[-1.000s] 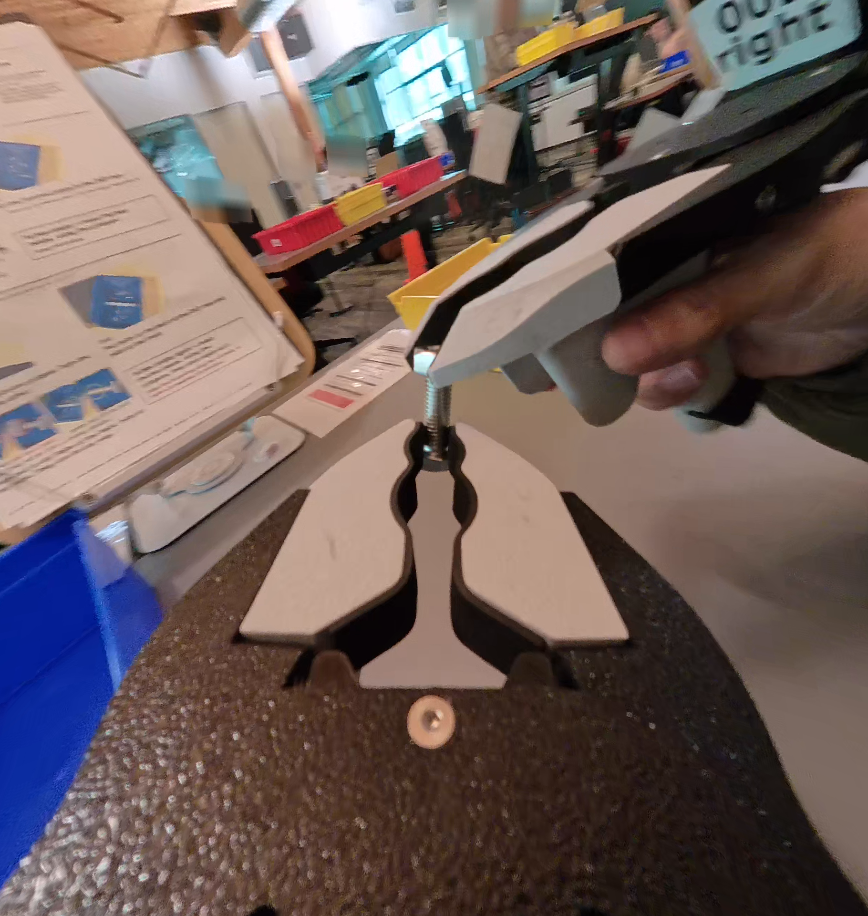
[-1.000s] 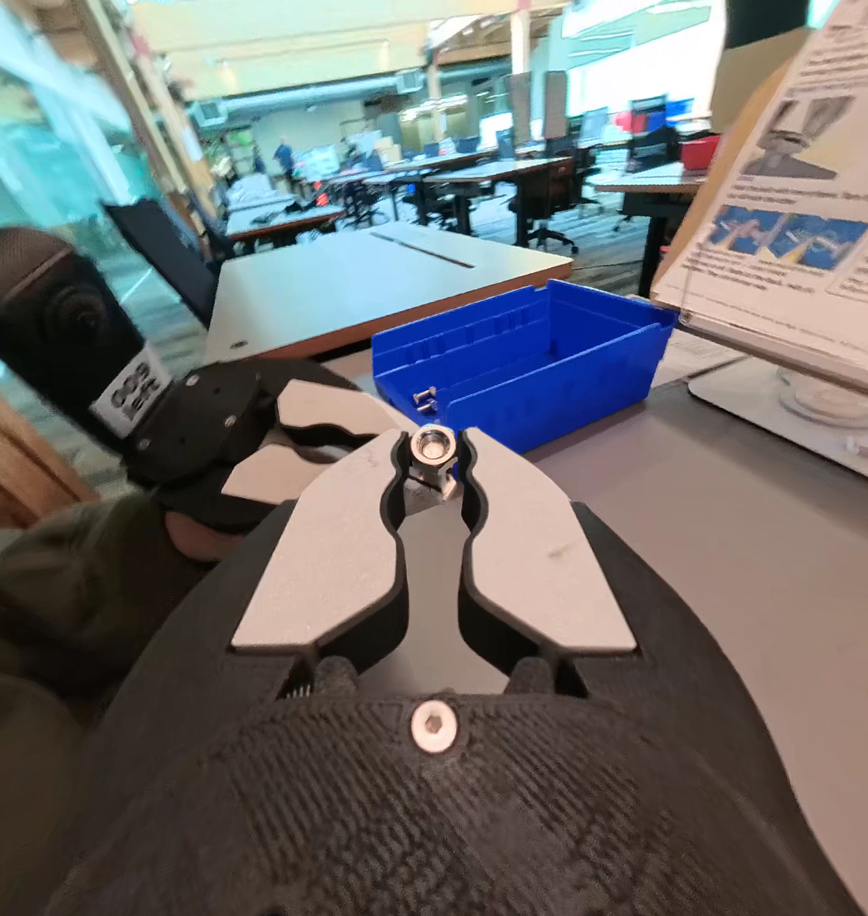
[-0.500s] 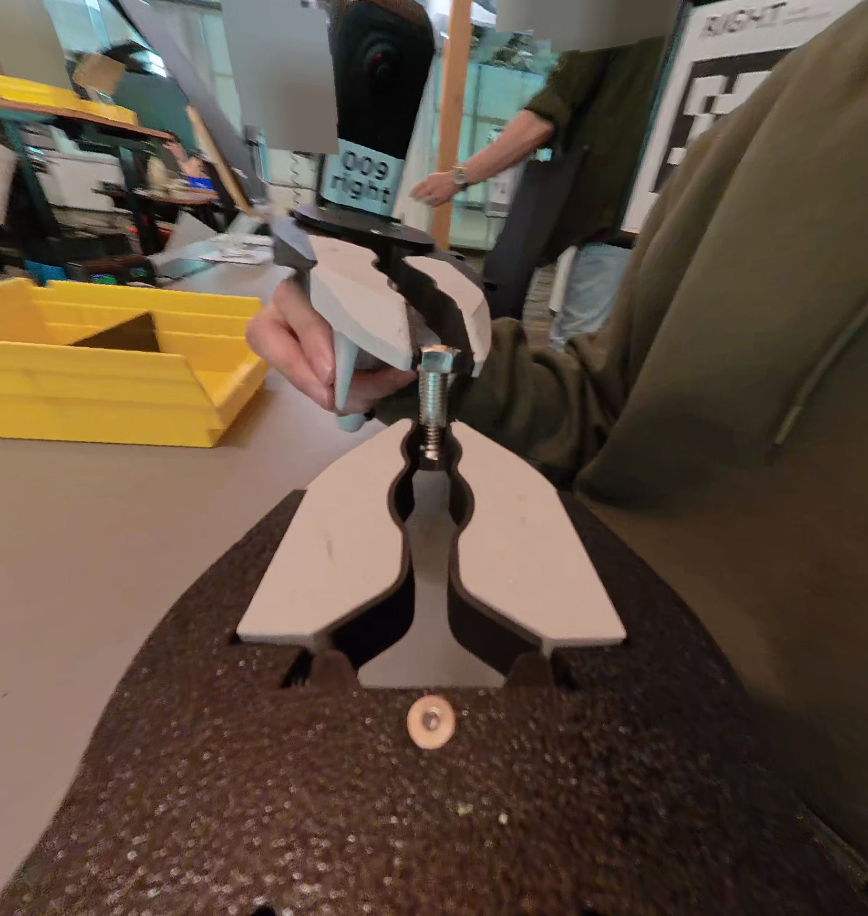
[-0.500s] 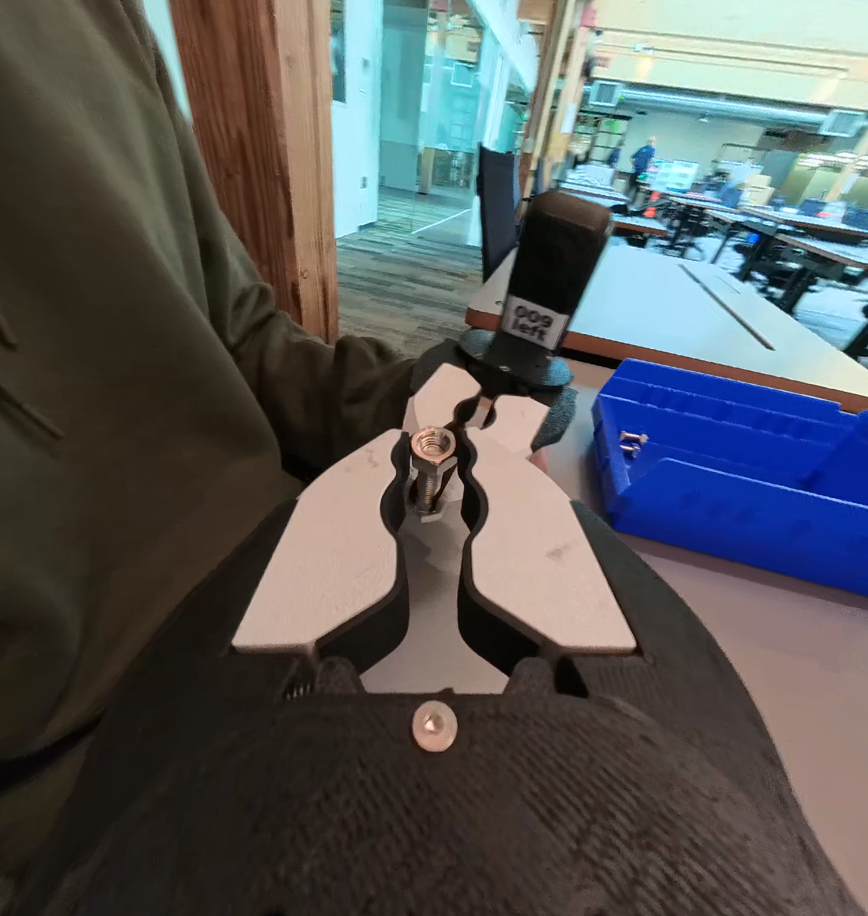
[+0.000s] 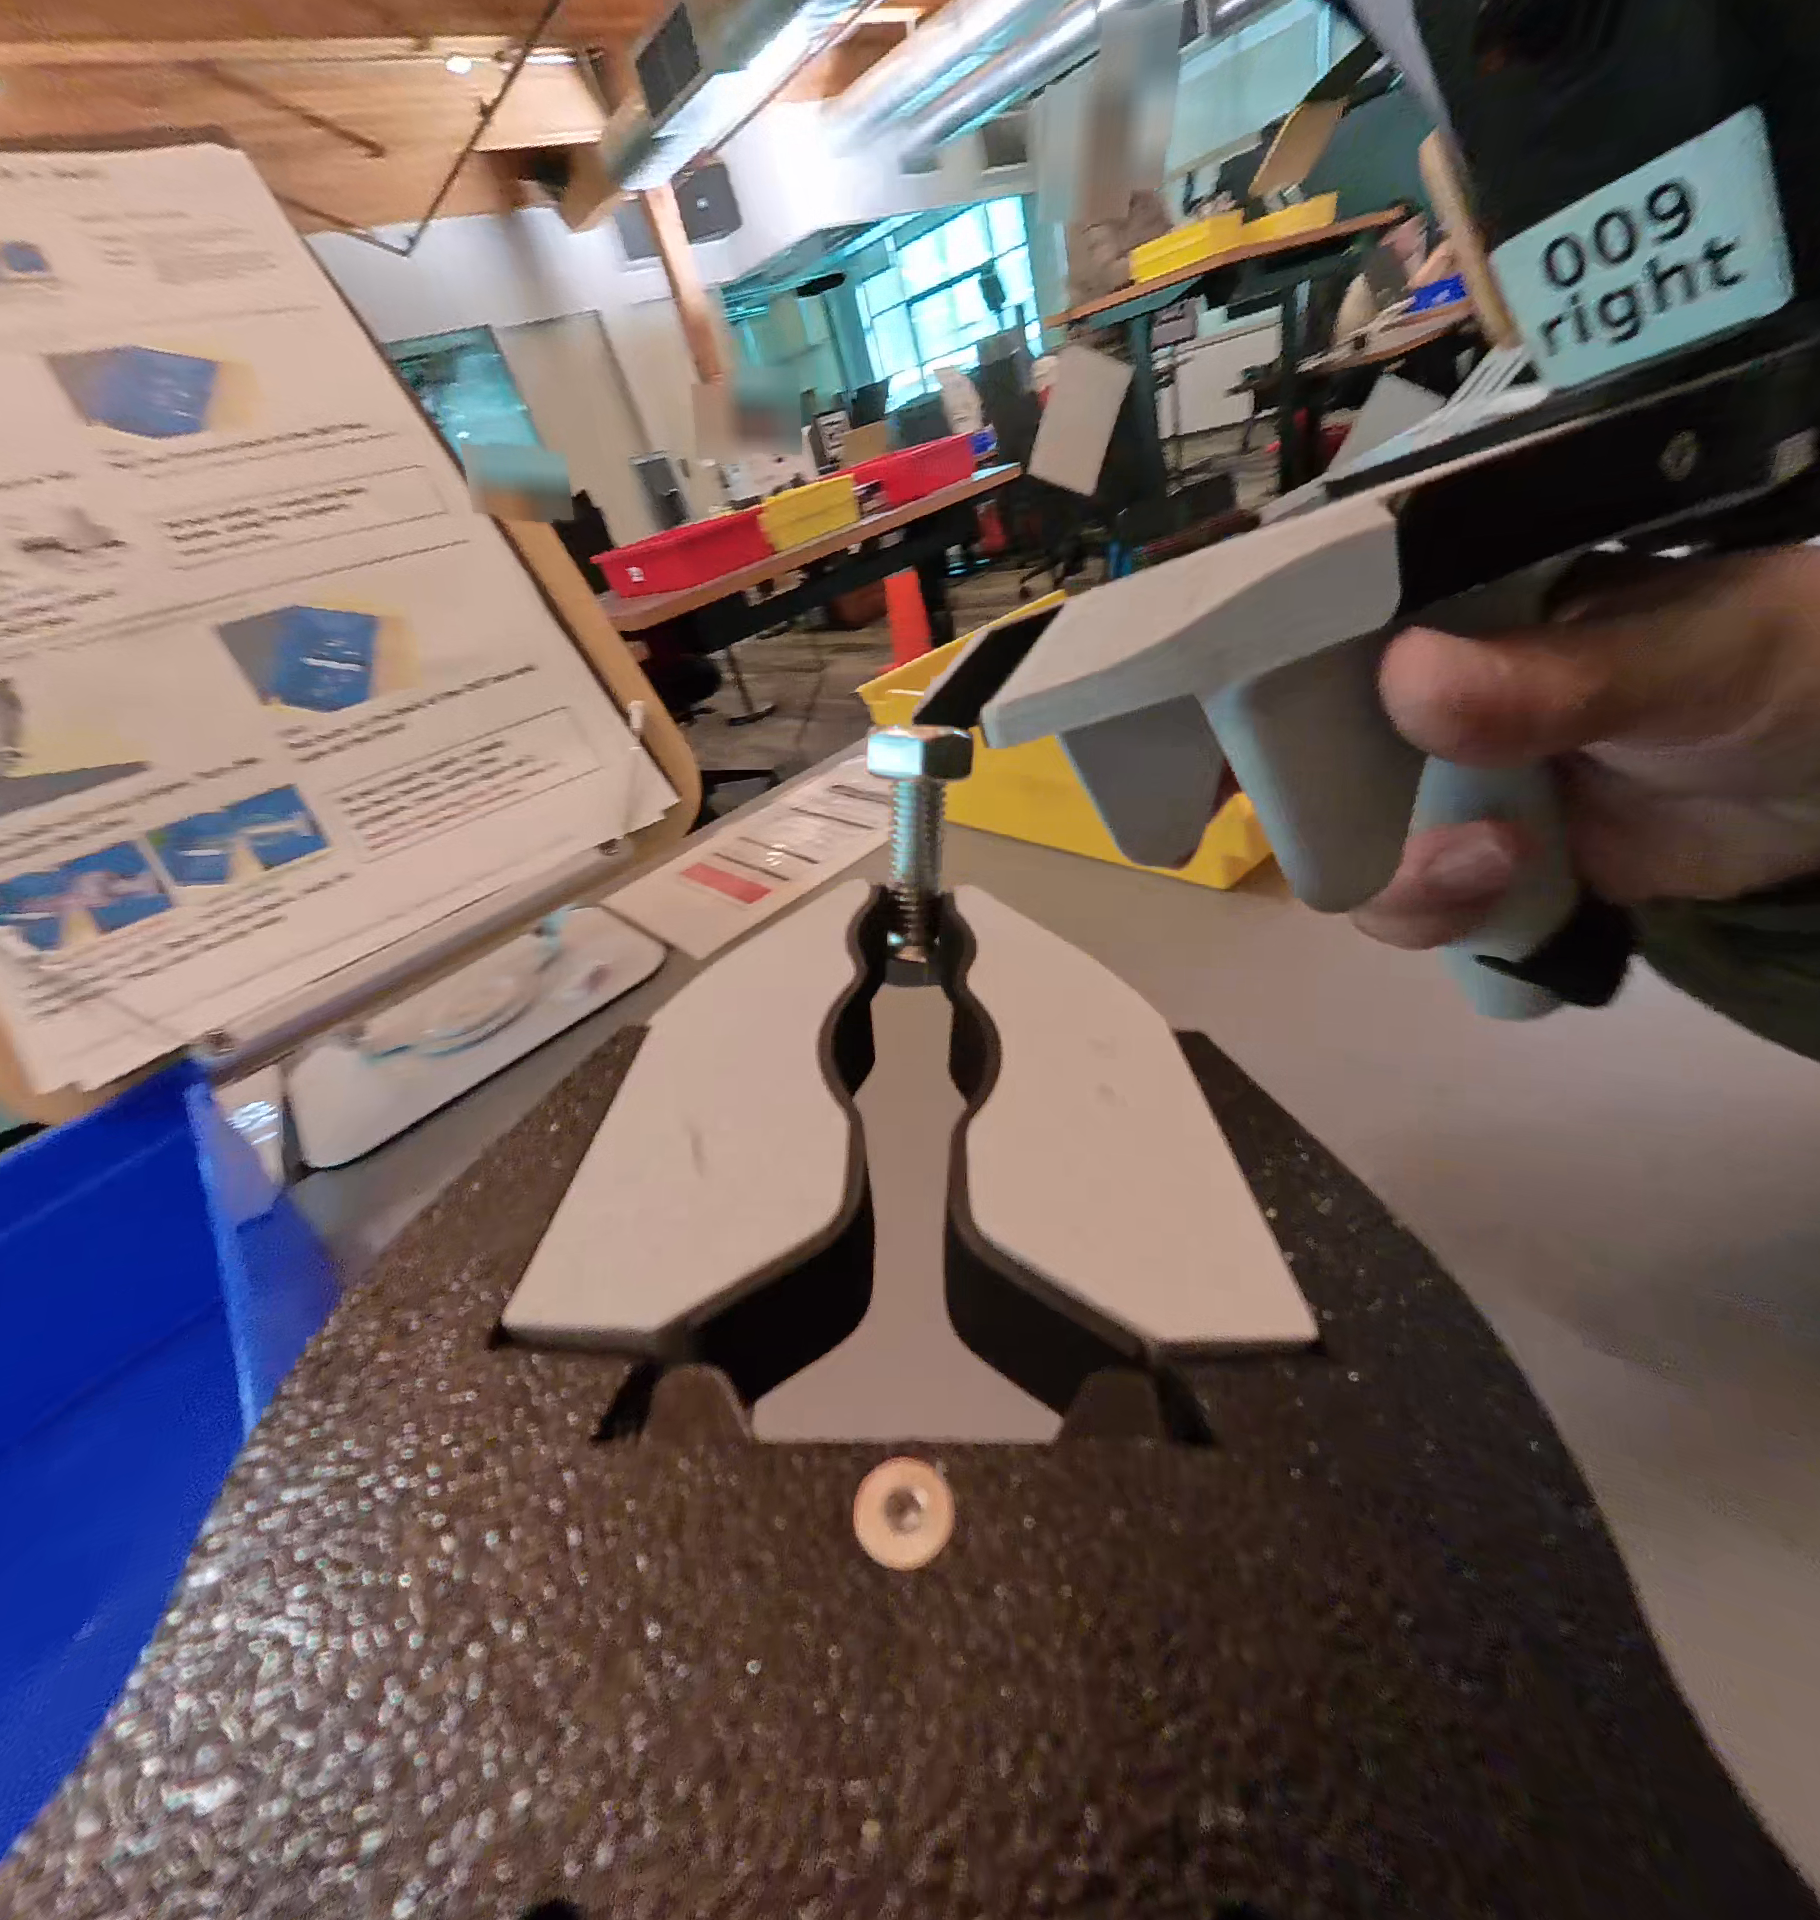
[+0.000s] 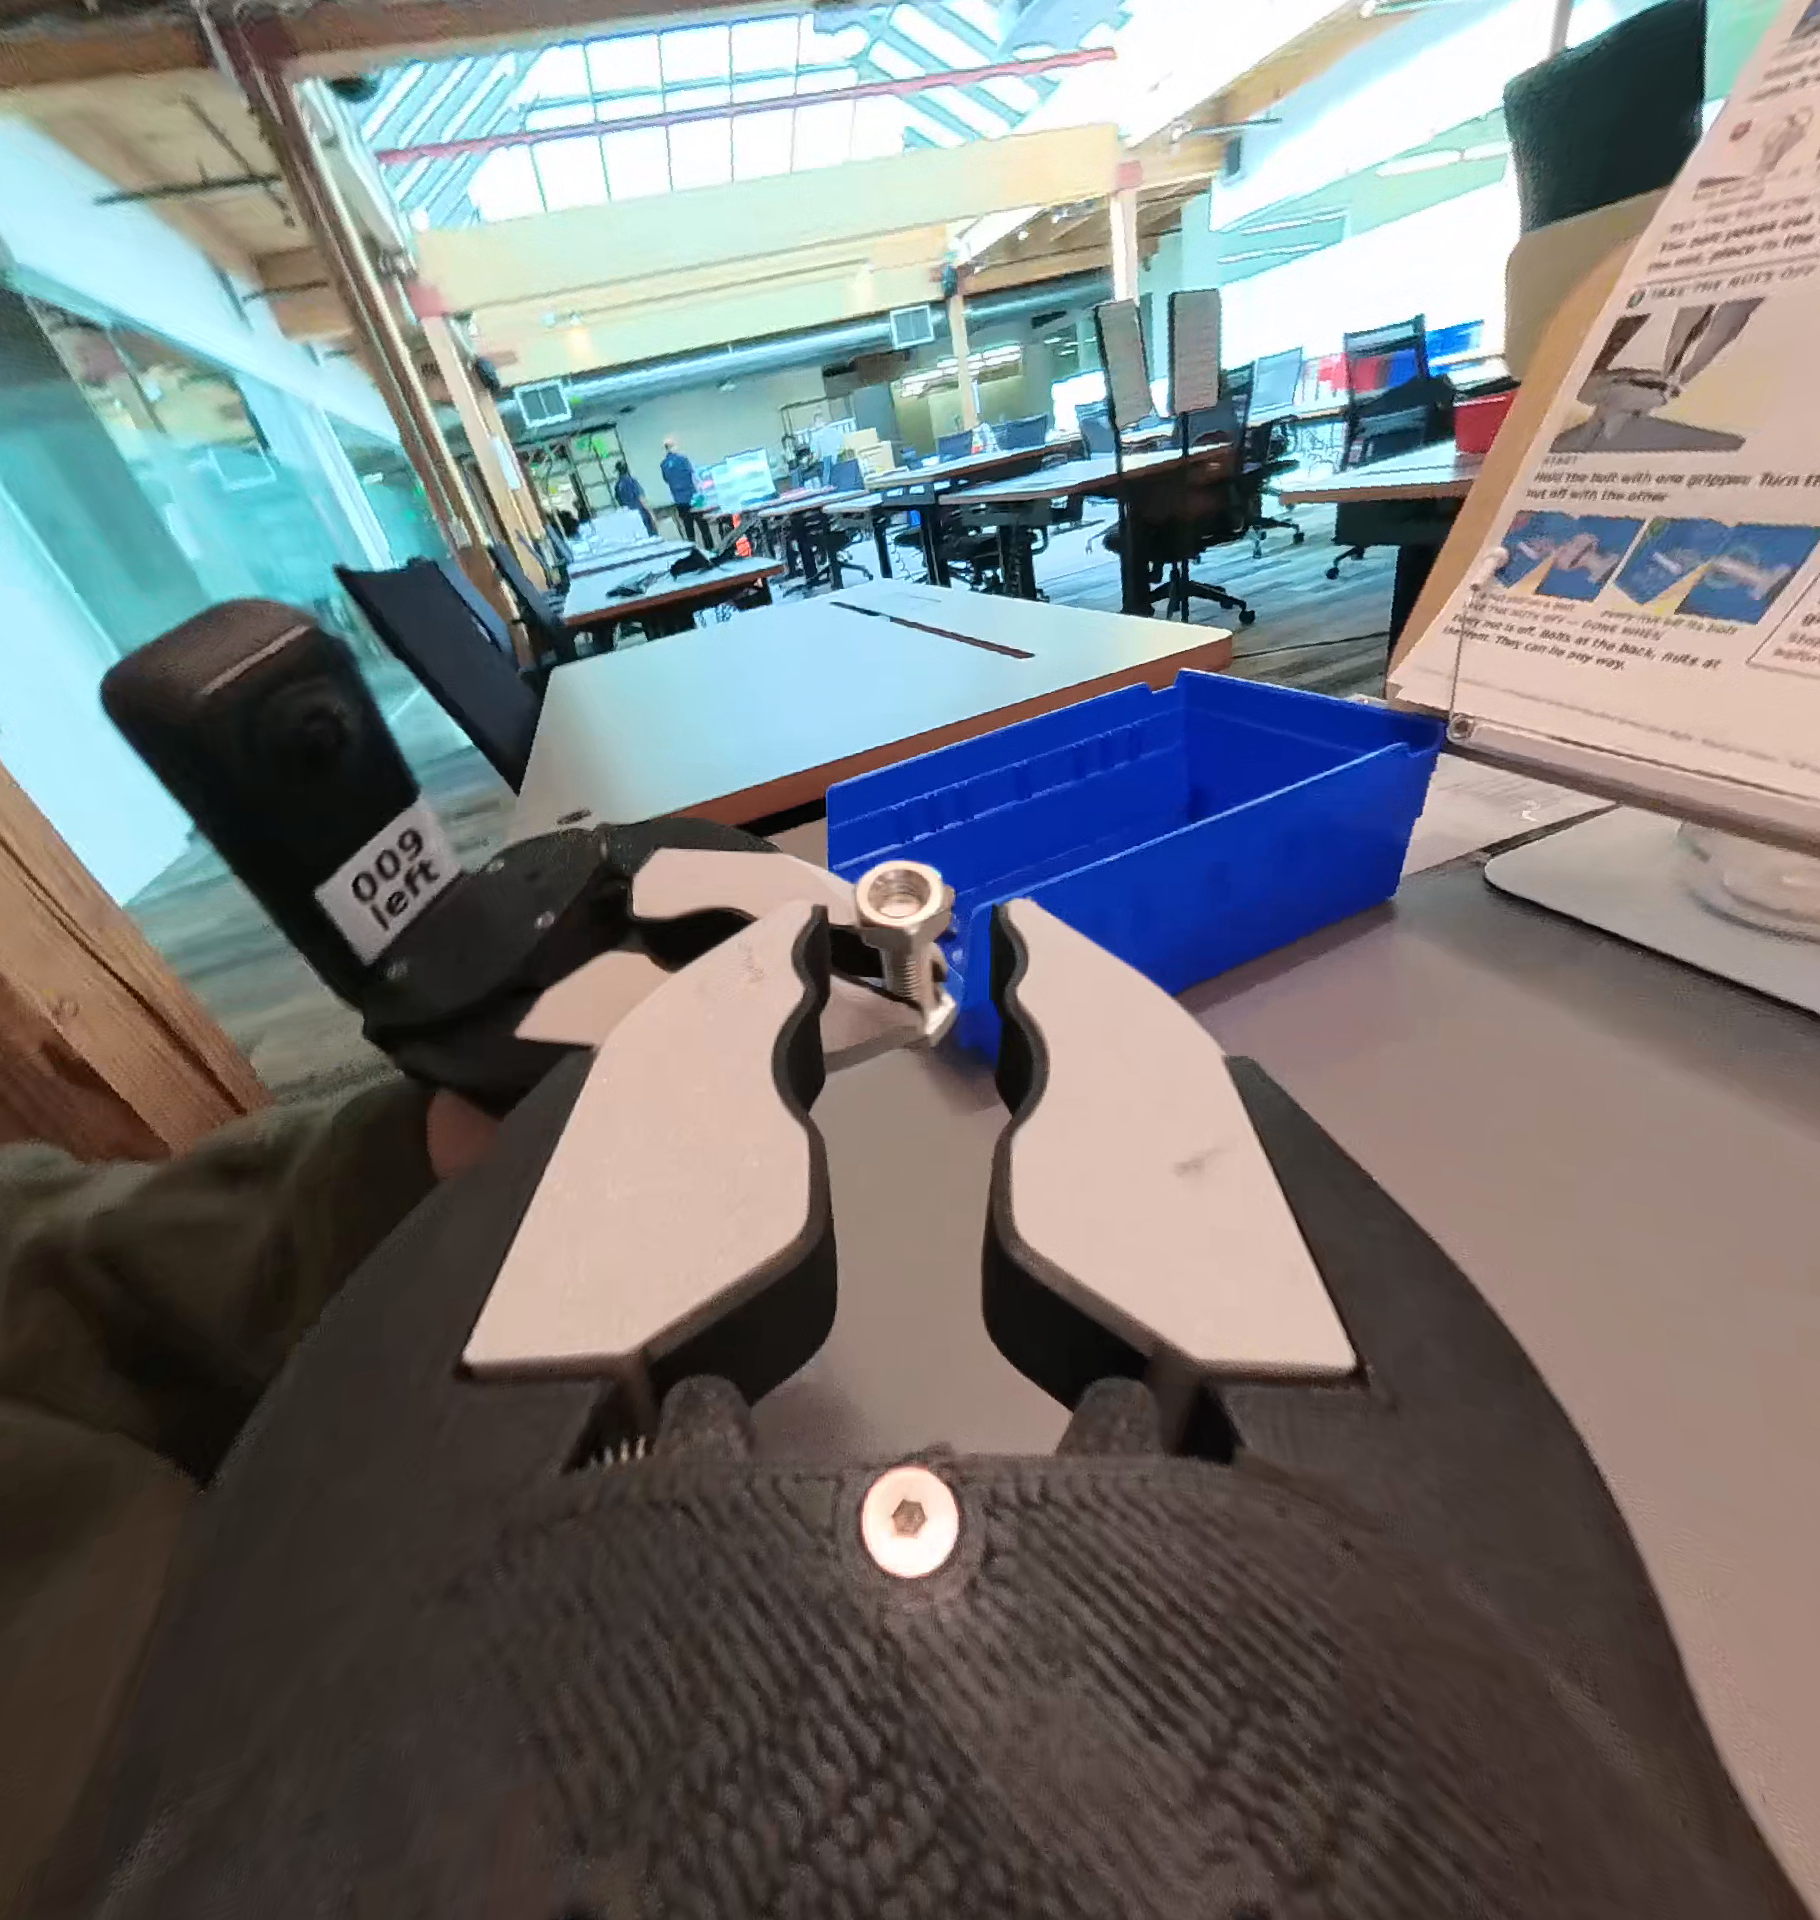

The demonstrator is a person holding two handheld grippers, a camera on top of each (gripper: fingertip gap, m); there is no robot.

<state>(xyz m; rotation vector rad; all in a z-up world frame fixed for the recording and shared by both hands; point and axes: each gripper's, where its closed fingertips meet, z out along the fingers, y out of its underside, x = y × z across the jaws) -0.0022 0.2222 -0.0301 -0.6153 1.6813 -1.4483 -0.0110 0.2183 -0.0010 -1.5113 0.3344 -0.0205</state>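
My left gripper [image 5: 911, 920] is shut on the lower end of a silver bolt [image 5: 916, 831] and holds it upright above the grey table [image 5: 1405, 1091]. A hex nut [image 5: 918, 750] sits at the bolt's top. My right gripper [image 6: 906, 925] is open, its fingers standing on either side of the nut [image 6: 901, 899] without clamping it. In the left wrist view the right gripper [image 5: 973, 686] comes in from the right at nut height, held by a hand [image 5: 1612, 748]. In the right wrist view the left gripper [image 6: 890, 982] reaches in from the left.
A blue bin [image 6: 1145, 831] stands just behind the bolt and shows at the left of the left wrist view [image 5: 85, 1299]. A yellow bin [image 5: 1041, 800] stands farther back. An instruction sheet on a stand [image 5: 210, 571] leans over the table, right in the right wrist view [image 6: 1664, 468].
The right gripper was shut on the nut and has opened off it. Both grippers swung toward the person's body half a second ago and have turned back toward the bins.
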